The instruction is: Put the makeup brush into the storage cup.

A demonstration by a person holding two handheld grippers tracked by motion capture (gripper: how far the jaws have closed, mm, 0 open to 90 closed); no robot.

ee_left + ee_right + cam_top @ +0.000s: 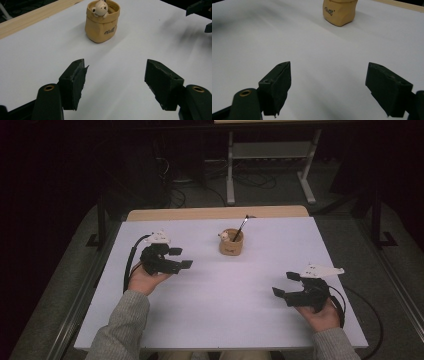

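A tan pouch-shaped cup (231,242) stands upright at the back middle of the white table (225,320), with a small bear figure on its rim and a thin dark stick leaning out of it. In the left gripper view the cup (101,23) stands ahead of the jaws, bear facing the camera. My left gripper (181,258) hovers left of the cup, open and holding nothing. My right gripper (286,284) rests at the front right, open and holding nothing. In the right gripper view the cup (339,11) stands well ahead, and that view's gripper (328,85) has only bare table between its jaws.
A wooden strip (217,213) runs along the table's far edge. Beyond it stand a metal table frame (270,165) and cables on a dark floor. Black cables trail from both grippers over the table's sides.
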